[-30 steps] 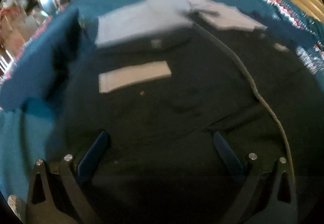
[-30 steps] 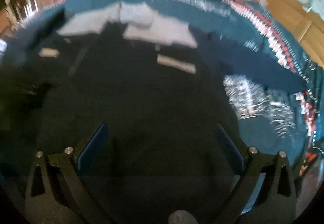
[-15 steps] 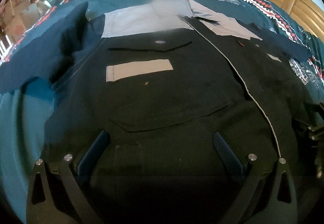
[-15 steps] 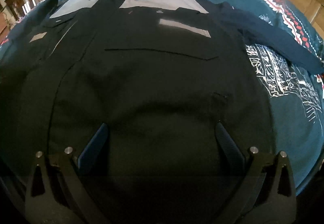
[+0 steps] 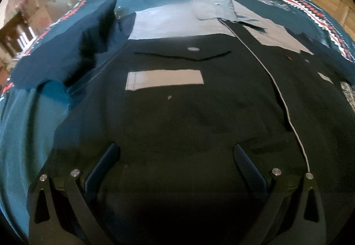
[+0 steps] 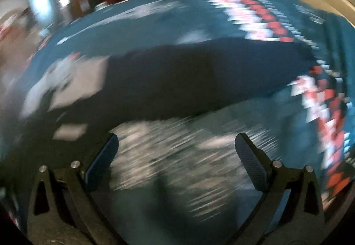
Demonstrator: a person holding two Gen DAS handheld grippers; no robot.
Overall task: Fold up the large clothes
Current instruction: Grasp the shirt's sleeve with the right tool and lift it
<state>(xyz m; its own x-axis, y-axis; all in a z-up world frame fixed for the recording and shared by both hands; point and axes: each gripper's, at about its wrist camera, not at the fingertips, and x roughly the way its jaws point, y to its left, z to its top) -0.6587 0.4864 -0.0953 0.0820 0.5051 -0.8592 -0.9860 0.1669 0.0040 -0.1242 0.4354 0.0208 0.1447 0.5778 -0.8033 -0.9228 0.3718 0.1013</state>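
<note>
left hand-held gripper [image 5: 175,151]: wide open, empty, above black-and-grey work shirt [image 5: 199,112] | right hand-held gripper [image 6: 176,145]: released, empty, over teal patterned bedspread [image 6: 177,167]

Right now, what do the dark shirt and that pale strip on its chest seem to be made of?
The dark shirt looks like matte woven cloth, perhaps cotton workwear: no sheen, soft creases, stitched seams. The pale strip looks like a sewn-on fabric patch, flat and grey; whether it is reflective, I cannot tell.

Your left gripper [image 5: 175,157] has both fingers spread wide apart, nothing between the pads [image 5: 248,167]. Your right gripper [image 6: 176,151] is likewise spread wide and empty; its view is motion-blurred.
</note>
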